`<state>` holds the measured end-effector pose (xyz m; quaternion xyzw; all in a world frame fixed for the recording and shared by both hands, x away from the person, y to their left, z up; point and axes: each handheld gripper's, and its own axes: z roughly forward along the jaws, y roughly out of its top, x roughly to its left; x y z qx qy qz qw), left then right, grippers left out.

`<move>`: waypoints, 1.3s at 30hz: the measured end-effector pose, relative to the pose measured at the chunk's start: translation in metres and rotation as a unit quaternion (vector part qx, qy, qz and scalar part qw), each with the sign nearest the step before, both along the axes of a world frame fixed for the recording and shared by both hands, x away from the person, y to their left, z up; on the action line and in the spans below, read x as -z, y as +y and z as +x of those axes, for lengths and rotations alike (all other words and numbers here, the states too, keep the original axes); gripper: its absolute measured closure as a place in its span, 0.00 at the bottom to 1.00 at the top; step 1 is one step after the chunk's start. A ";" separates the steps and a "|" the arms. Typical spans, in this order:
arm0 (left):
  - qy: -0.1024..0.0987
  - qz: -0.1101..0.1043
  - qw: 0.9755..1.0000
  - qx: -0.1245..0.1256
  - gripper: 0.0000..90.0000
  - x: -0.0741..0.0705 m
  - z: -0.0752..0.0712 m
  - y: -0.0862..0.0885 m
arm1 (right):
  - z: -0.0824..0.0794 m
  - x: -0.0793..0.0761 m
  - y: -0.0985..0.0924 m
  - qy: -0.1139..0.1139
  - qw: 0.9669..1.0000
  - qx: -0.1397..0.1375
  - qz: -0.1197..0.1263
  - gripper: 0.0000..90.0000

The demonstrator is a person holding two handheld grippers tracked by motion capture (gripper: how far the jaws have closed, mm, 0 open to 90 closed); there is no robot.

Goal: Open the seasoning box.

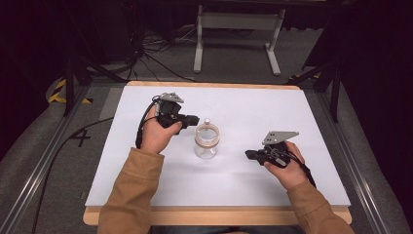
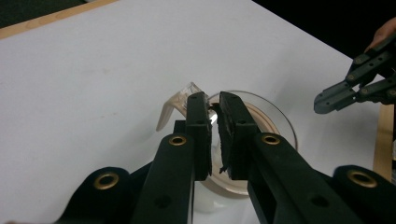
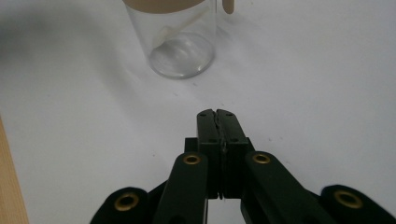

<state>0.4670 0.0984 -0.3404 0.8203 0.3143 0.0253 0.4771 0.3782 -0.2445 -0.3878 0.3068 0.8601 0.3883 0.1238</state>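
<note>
A clear glass jar with a tan rim stands upright mid-table. In the right gripper view the jar has a pale spoon-like piece inside. A tan tab sticks out from the rim. My left gripper hovers at the jar's far left side. In its own view my left gripper has its jaws over the jar's rim, a narrow gap between them; nothing is clearly pinched. My right gripper rests low to the right of the jar. There my right gripper is shut on nothing, pointing at the jar.
The white table top has a wooden edge along the front. Cables trail from both grippers. A grey stand and dark frames are on the floor beyond the table.
</note>
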 end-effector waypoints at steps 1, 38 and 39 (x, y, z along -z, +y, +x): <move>-0.001 -0.006 1.000 0.002 0.92 0.001 0.004 -0.003 | 0.000 0.000 0.000 0.001 1.000 0.002 -0.001 1.00; 0.004 -0.007 1.000 0.016 0.99 0.022 0.035 -0.030 | 0.004 0.004 0.038 0.029 0.997 -0.019 0.063 1.00; 0.006 -0.008 1.000 0.018 0.99 0.022 0.035 -0.031 | 0.005 0.004 0.042 0.030 0.997 -0.020 0.067 1.00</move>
